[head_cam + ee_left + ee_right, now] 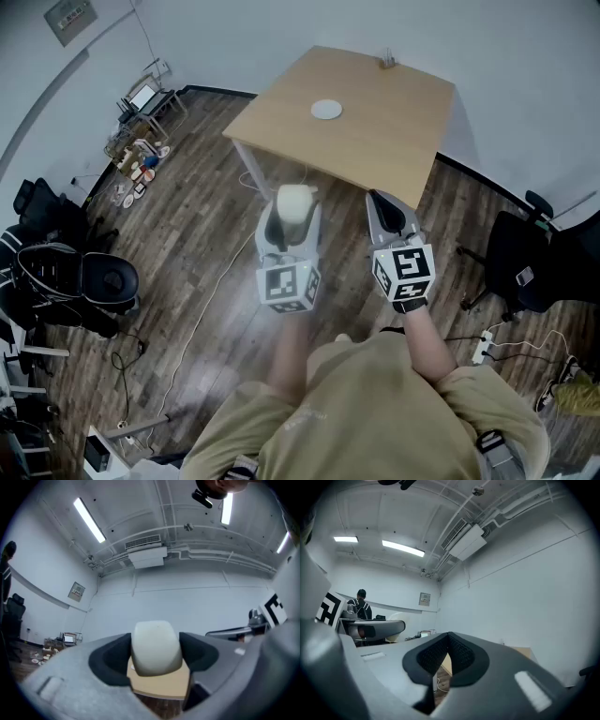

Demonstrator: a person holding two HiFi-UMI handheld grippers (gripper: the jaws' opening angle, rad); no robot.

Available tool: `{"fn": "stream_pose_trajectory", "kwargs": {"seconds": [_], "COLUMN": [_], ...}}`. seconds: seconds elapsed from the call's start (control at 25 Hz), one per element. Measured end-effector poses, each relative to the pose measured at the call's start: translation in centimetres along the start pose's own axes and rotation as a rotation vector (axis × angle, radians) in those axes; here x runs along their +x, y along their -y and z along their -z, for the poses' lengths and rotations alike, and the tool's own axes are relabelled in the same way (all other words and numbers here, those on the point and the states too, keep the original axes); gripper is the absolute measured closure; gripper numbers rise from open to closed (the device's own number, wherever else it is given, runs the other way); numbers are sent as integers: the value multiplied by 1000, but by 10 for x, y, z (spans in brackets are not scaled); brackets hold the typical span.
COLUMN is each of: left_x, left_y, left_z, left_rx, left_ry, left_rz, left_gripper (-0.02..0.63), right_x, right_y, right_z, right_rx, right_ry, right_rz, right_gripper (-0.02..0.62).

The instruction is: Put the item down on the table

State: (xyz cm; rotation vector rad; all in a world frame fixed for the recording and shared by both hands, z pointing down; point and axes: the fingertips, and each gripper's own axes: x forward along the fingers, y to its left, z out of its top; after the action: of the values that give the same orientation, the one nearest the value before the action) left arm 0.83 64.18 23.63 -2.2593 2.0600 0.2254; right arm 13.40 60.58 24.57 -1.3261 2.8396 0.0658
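Observation:
My left gripper (293, 208) is shut on a cream-white rounded block (295, 201), held in the air short of the wooden table (375, 141). In the left gripper view the block (156, 647) sits squeezed between the two dark pads (112, 660), with the tabletop (159, 684) showing below it. My right gripper (382, 205) hovers beside it, shut and empty; its pads (436, 656) meet in the right gripper view. A small white round disc (326, 110) lies on the table's far half.
Dark wood flooring lies under the grippers, with a white cable (211, 305) running across it. Black office chairs (80, 281) stand at left and another (525, 258) at right. A cluttered shelf (141, 141) stands near the far wall. A person (360, 605) stands in the background.

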Motion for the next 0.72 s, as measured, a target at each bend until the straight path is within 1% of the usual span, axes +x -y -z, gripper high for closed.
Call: {"fn": "stream_pose_trajectory", "kwargs": {"seconds": [0.24, 0.4, 0.56, 0.72], "left_x": [6, 12, 21, 41], "left_y": [-15, -31, -45, -57], "left_z": [10, 16, 23, 36], "left_rx": [-15, -42, -63, -58], "left_ry": [-3, -15, -19, -38], "left_rz": [1, -18, -26, -33], "left_gripper": [287, 287, 287, 287], "right_x": [18, 32, 51, 79], "right_y": [-3, -6, -12, -6], "right_z": [11, 16, 20, 30], "right_rx": [16, 22, 61, 72], "right_ry": [-16, -29, 2, -13], "right_rz": [5, -21, -85, -90], "right_gripper": [592, 592, 592, 592]}}
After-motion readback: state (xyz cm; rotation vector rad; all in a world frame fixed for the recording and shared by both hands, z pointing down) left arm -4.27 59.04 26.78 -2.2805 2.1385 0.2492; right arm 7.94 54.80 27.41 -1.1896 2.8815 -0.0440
